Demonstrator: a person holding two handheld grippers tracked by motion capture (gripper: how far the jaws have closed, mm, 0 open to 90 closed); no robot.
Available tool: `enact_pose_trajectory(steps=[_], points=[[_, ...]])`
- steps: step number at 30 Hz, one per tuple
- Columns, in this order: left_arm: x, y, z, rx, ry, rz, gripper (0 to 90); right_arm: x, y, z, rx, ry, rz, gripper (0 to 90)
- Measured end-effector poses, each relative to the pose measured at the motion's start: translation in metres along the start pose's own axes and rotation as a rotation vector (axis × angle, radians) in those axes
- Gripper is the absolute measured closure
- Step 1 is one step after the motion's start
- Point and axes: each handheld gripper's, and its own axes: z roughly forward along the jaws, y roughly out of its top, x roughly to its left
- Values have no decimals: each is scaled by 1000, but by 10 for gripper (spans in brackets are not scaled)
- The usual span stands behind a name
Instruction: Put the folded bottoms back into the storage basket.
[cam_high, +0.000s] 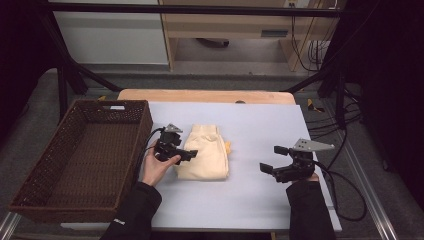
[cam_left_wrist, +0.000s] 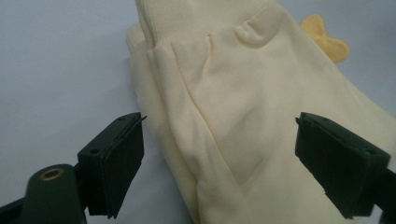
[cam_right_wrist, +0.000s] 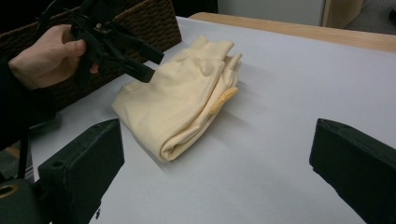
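The left hand-held gripper (cam_high: 181, 154) hangs with its jaws wide apart over the left edge of the folded cream garment (cam_high: 204, 152), gripping nothing yet. This looks like the approach before a grasp; next it probably must come down and close on the folded edge. The right hand-held gripper (cam_high: 274, 160), also spread and empty, waits well apart on the table (cam_high: 260, 125). A wicker basket (cam_high: 30, 192) stands to the left, perhaps the goal.
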Motion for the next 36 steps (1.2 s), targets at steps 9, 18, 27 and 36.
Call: enact_pose_trajectory(steps=[9, 18, 27, 36], points=[[9, -5, 11, 21, -42, -27, 228, 0, 0, 1, 6, 1, 0, 33], [11, -10, 24, 59, -84, -48, 250, 0, 0, 1, 5, 4, 2, 33], [11, -11, 30, 57, -85, -45, 325, 0, 0, 1, 6, 5, 2, 33], [13, -11, 31, 54, -134, -60, 454, 0, -1, 2, 7, 7, 3, 33]])
